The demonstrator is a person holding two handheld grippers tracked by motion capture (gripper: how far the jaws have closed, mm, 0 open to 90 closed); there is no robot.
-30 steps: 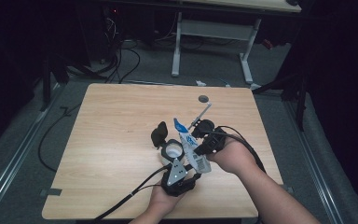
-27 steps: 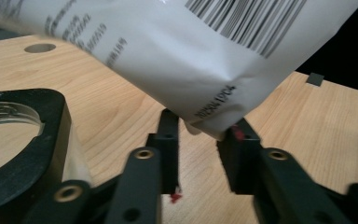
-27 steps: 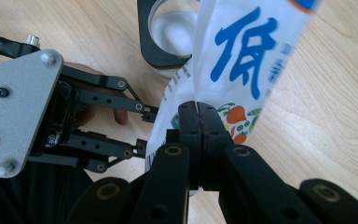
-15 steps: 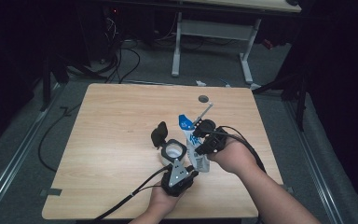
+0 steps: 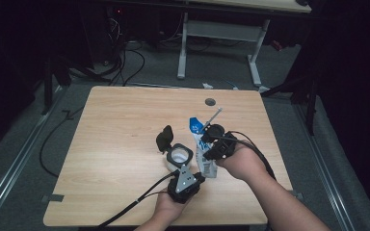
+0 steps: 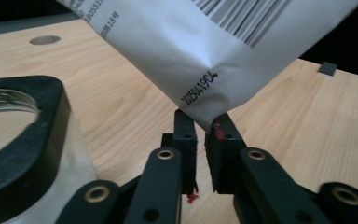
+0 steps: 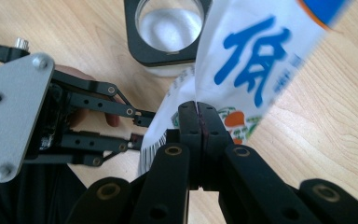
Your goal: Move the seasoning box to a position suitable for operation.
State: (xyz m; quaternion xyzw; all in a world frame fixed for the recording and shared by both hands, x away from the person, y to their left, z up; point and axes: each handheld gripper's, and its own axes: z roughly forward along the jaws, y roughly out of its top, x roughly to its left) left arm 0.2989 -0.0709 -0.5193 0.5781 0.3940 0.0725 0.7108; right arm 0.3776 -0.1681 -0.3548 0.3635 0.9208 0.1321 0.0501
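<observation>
The pouch (image 5: 203, 149) stands just right of the open jar (image 5: 179, 156), pinched between both claws. The right claw (image 7: 198, 112), reaching from the right, clamps its printed edge; the left claw (image 6: 200, 128), from below, has just closed onto its corner. Printed code: 20250419O4.

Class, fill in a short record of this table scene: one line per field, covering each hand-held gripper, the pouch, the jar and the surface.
Left hand-held gripper: jaws have just been closing, pinching a bottom corner of the pouch
Right hand-held gripper: shut on the pouch edge
Pouch: white, blue print, barcode, held tilted between both grippers
Jar: clear, black collar, lid flipped open, beside the pouch
Table: light wood
</observation>
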